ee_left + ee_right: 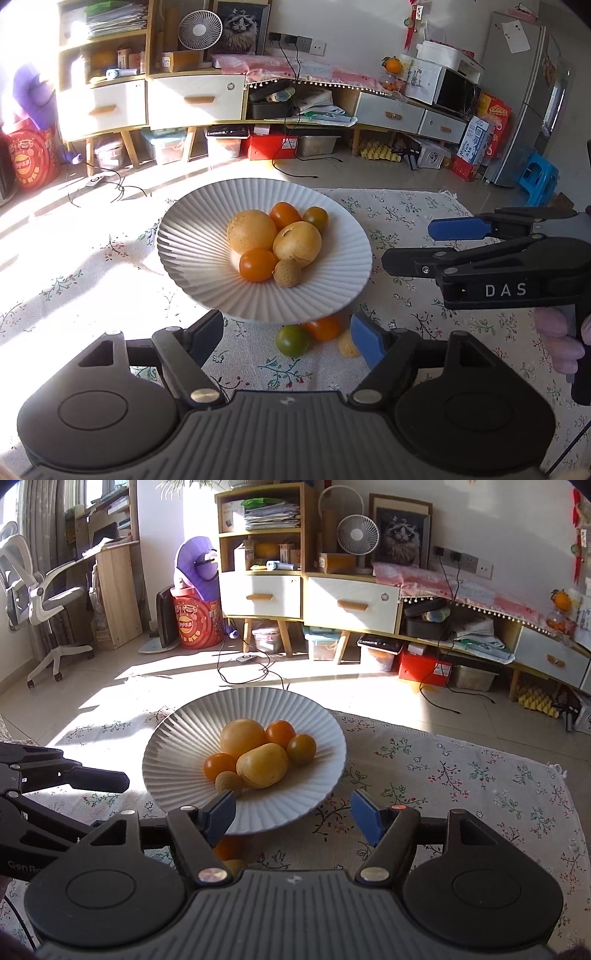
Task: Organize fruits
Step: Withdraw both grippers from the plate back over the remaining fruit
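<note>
both the left tool (288, 341) and right tool (293, 818) stand open and empty just beside the ribbed plate (192, 251), which holds six fruits.

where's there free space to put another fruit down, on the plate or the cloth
Free: the plate's bare left ribs, and the floral cloth right of it. Crowded: the fruit pile at centre, and the near rim with loose fruit below.

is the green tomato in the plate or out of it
Out. The small green tomato lies on the floral cloth by the near rim of the white ribbed plate, beside an orange tomato.
</note>
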### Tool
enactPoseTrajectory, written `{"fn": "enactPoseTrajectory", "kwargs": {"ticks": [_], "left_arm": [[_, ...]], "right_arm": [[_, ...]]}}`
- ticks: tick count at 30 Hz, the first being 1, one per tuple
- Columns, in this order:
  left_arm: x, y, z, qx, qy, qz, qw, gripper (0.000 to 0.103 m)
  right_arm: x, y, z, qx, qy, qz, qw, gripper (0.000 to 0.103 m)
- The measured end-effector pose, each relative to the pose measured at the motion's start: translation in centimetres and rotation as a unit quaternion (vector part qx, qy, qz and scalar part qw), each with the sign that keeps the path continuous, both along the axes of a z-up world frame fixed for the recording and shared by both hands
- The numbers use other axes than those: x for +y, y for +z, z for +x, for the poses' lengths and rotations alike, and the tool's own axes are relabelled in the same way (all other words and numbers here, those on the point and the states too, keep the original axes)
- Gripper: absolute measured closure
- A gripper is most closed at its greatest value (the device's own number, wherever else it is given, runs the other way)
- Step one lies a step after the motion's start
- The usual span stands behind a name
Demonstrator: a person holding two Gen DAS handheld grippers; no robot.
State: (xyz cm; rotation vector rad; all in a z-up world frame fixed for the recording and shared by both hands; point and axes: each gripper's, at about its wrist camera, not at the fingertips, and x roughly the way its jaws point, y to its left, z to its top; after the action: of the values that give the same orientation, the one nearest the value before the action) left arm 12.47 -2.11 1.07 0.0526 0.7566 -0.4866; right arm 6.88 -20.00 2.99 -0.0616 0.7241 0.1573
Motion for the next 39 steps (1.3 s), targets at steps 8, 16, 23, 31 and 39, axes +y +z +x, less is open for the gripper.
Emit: {"fn": "enactPoseTrajectory", "kwargs": {"ticks": [8,16,23,31,39], "left_arm": [[1.0,0.5,-1.3,-0.005,-0.001,0.014,0.9999,0.020],[1.9,0.5,-2.8,0.000,-0.001,0.028,0.9996,0.010],[2.9,-0.4,-3.8,0.007,-0.001,0.031,0.9995,0.010],[4.3,-2.2,-5.0,0.017,0.006,0.044,0.9989,0.010],[4.5,-3.7,-6.0,0.006,0.000,0.040,0.9992,0.010]], "right_arm": [[0.4,0.3,-1.4,0.005,-0.007,0.010,1.000,0.019],[1.2,0.5,-3.1,0.016,-0.007,0.017,1.000,0.005],[1.6,0.1,-4.6,0.021,-0.008,0.020,1.000,0.001],[2.4,-1.5,-6.2,0.041,0.005,0.006,0.999,0.001],[3.7,-3.3,-8.1,0.052,0.040,-0.030,0.997,0.001]]}}
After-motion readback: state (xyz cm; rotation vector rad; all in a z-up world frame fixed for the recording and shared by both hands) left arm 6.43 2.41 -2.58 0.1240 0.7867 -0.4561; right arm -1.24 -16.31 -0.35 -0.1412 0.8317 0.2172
